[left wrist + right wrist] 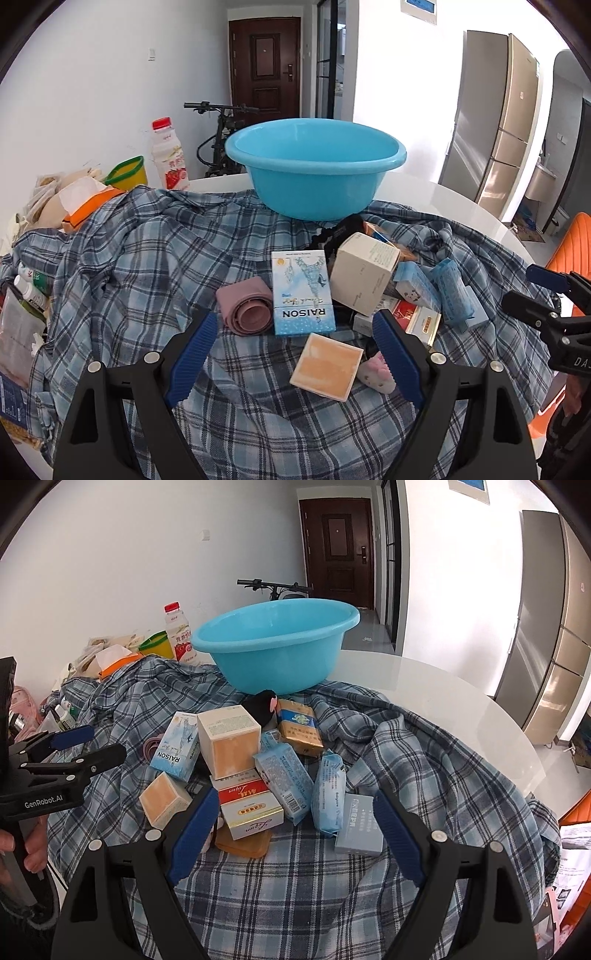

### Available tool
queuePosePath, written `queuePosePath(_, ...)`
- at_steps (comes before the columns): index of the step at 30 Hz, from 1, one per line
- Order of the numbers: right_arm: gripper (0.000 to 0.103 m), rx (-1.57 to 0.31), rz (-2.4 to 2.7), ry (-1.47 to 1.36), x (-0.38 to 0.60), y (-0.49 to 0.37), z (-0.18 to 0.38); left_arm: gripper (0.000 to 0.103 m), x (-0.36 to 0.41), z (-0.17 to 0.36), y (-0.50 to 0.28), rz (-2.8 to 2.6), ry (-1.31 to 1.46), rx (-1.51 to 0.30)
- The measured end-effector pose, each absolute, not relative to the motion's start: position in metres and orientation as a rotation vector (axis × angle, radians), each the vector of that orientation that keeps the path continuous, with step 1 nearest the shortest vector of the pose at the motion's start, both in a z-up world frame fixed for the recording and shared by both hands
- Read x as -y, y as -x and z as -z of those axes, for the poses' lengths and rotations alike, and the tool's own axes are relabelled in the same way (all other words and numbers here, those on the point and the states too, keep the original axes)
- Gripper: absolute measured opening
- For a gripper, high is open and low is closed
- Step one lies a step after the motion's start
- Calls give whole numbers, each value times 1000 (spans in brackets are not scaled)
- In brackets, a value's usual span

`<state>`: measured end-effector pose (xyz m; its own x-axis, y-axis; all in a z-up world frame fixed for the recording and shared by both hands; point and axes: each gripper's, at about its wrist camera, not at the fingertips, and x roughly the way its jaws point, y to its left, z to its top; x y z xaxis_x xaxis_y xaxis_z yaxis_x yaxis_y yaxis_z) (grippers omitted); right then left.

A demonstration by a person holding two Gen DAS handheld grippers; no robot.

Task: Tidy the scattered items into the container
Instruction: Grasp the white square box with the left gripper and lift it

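Note:
A blue plastic basin [314, 162] [277, 646] stands empty at the back of a plaid cloth [147, 266] [424, 760]. In front of it lies a pile of items: a RAISON box [303, 295] [179, 751], a pink roll [245, 308], a cream box [364, 273] [229, 740], an orange-faced box [327, 365] [164, 803], blue packets [456, 291] [327, 794], a red and gold box [247, 806], a grey box [360, 825]. My left gripper [295, 354] is open just before the pile. My right gripper [295, 834] is open over the red and gold box.
A red-capped drink bottle [168, 155] [181, 635], a yellow-green cup [127, 173] and bags [70, 199] stand at the back left. Bottles [31, 288] lie at the left edge. The round white table [424, 686] shows to the right. A bicycle and door are behind.

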<state>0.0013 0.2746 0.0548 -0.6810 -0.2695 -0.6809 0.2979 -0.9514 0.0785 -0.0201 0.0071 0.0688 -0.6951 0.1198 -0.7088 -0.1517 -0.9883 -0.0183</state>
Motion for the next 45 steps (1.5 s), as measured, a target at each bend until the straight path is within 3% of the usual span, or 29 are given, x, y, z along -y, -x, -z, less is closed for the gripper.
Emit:
queuePosePath(7, 84, -66, 2625, -1091, -280, 6, -46, 88, -40, -54, 53, -2639, 1183, -219)
queuePosePath(20, 84, -7, 2656, -1195, -308, 30, -27, 88, -85, -25, 118, -2368, 1284, -345)
queuePosePath(31, 84, 22, 2585, -1267, -305, 48, -6, 88, -93, -12, 132, -2336, 1288, -333)
queuePosePath(33, 84, 27, 2580, -1270, -304, 50, -4, 77, -93, -13, 132, -2356, 1266, -339)
queuePosePath(34, 84, 32, 2578, -1271, -304, 50, -4, 63, -93, -14, 132, -2366, 1263, -347)
queuePosePath(45, 84, 44, 2574, -1284, -308, 44, -4, 62, -66, -47, 105, -2447, 1175, -305)
